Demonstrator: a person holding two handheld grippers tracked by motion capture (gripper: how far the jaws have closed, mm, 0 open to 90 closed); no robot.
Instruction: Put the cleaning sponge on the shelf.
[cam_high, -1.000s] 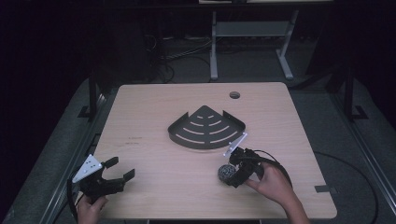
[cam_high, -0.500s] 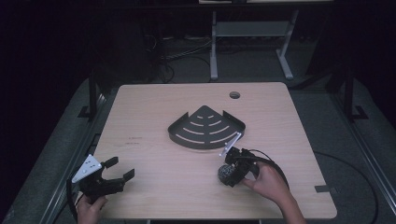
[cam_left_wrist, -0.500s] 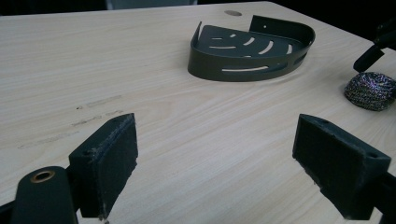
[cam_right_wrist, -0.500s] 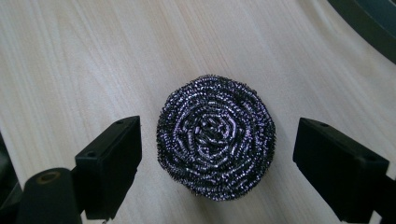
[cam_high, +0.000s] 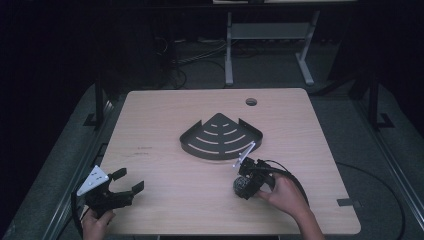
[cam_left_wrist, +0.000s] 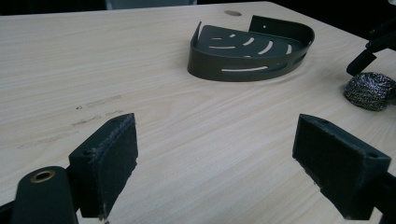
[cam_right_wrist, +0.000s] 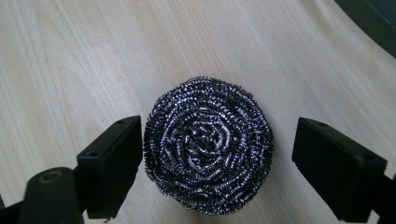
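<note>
Grabbing the steel scrubber (cam_right_wrist: 208, 150) well means the right gripper (cam_right_wrist: 212, 175) should slide a bit so the ball sits in the middle, since it lies on the counter (cam_right_wrist: 70, 60) between the spread fingers (cam_right_wrist: 111, 172), touching the left one with a gap at the other; the fingers have just been closing a little but do not squeeze it yet. The dark corner tray (cam_high: 221, 137) waits just past them, and the left gripper (cam_high: 121, 184) rests far off with fingers spread wide, holding nothing. No words or labels can be read anywhere.
</note>
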